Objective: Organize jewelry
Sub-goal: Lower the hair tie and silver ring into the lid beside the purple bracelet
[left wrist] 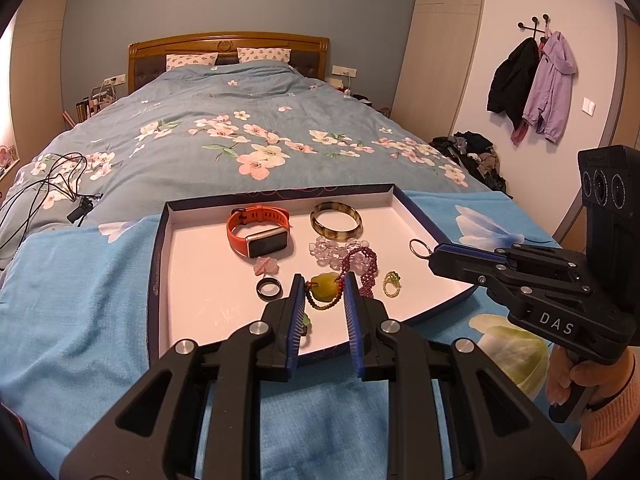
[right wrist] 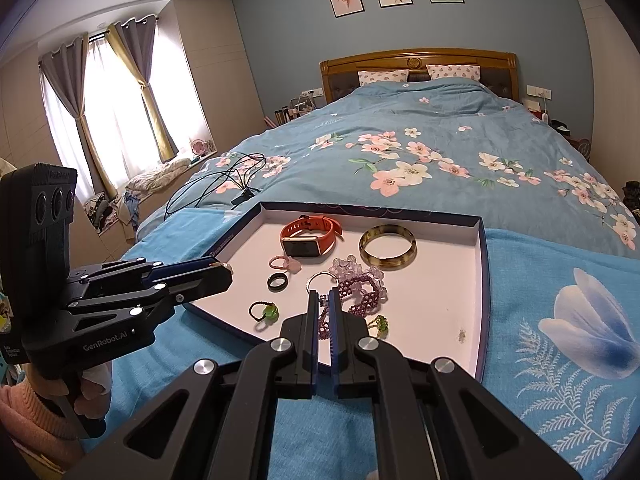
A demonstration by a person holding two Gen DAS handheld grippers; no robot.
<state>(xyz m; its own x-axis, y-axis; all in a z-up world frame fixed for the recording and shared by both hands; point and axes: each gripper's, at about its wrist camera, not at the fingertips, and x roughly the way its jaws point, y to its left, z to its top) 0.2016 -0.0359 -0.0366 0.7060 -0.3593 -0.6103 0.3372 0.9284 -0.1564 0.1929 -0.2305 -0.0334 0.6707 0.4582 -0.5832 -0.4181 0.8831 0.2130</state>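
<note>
A: What does the right gripper (right wrist: pixel 323 300) hold?
B: A silver ring (right wrist: pixel 322 281), jaws closed on it above the tray (right wrist: pixel 483 300).
A: And the far edge?
B: Orange watch (right wrist: pixel 310 237), bangle (right wrist: pixel 387 247).

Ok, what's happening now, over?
Left gripper: jaws on pendant. Right gripper: jaws shut on silver ring. Nothing blocking the tray.

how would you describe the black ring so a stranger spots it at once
Find the shallow white-lined box lid lying on the blue towel at the foot of the bed. The black ring lies in it, nearer you than the orange watch. It is the only plain, dark, stoneless band.
</note>
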